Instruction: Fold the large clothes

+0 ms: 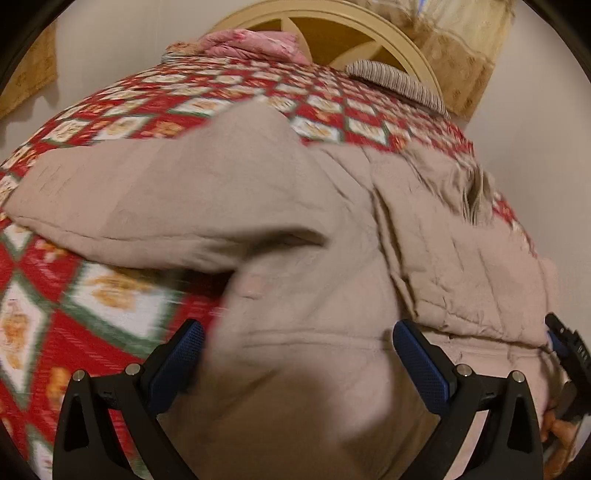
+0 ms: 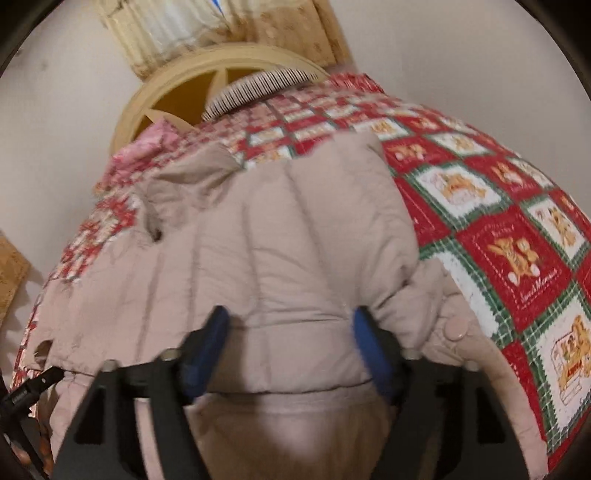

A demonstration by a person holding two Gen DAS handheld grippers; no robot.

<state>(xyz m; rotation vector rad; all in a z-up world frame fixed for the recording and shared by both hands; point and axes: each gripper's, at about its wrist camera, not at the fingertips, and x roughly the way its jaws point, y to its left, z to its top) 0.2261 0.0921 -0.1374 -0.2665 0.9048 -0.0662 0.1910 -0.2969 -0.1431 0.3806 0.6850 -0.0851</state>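
A beige quilted puffer jacket (image 1: 258,206) lies spread on a bed, one sleeve stretched to the left. My left gripper (image 1: 297,354) is open, its blue-padded fingers (image 1: 177,362) wide apart on either side of the jacket's near hem, with fabric between them. The jacket also fills the right wrist view (image 2: 280,240). My right gripper (image 2: 291,347) is open too, its jaws set around a bunched part of the hem, touching the fabric on both sides. The right gripper shows at the right edge of the left wrist view (image 1: 565,347).
The bed carries a red, green and white patchwork quilt with bear prints (image 2: 509,258). At the head are a pink pillow (image 1: 251,46), a striped pillow (image 1: 395,79) and a cream rounded headboard (image 1: 332,22). Curtains (image 2: 229,29) hang behind.
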